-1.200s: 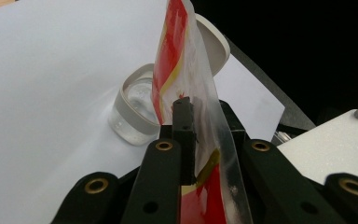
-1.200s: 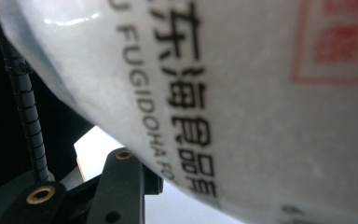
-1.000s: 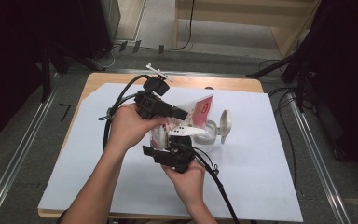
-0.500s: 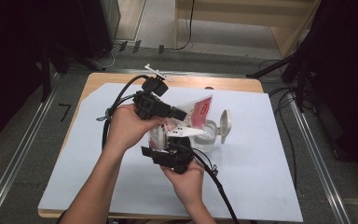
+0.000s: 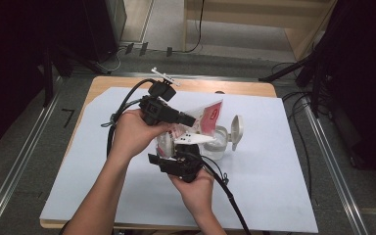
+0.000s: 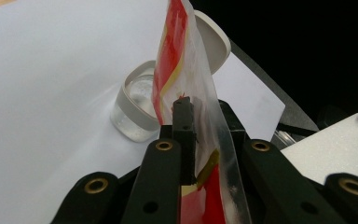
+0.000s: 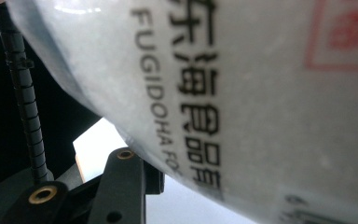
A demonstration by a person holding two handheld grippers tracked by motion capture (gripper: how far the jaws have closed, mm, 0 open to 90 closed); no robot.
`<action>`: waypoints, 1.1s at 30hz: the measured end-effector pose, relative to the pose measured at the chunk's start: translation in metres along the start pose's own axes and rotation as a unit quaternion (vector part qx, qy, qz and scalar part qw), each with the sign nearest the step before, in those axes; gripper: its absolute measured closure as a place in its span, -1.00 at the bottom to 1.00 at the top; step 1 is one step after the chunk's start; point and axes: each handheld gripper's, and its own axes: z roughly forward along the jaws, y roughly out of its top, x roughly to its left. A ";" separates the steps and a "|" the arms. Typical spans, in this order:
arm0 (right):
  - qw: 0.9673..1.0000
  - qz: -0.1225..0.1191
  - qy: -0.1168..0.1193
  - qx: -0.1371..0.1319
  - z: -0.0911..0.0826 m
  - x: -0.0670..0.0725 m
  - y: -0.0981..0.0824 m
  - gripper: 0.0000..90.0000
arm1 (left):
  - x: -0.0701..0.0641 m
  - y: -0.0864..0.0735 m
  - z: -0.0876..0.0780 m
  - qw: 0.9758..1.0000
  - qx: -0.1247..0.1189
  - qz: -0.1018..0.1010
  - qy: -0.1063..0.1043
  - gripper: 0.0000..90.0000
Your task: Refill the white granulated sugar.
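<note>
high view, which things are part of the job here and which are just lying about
In the job:
- red and clear bag, pinched by the left gripper
- right gripper, at the bag's lower part
- clear jar with its flip lid open

Lying about:
- white sheet on the table
- cables on the floor

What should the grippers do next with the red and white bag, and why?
Probably tip the bag a bit more so its top points into the open jar. The left gripper pinches its edge, the right gripper holds its bottom, and the jar's lid is flipped open beside it.
</note>
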 end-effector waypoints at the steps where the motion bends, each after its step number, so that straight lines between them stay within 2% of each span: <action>1: 1.000 0.000 0.000 0.001 0.000 0.000 0.000 0.37 | 0.000 0.000 0.000 1.000 -0.001 0.000 -0.001 0.83; 15: 1.000 -0.003 0.000 -0.001 0.001 0.003 0.001 0.37 | 0.000 0.000 -0.002 1.000 -0.006 0.001 0.001 0.83; 33: 1.000 -0.005 0.006 0.003 0.003 0.006 0.001 0.37 | 0.001 -0.001 -0.005 1.000 0.003 -0.002 0.004 0.83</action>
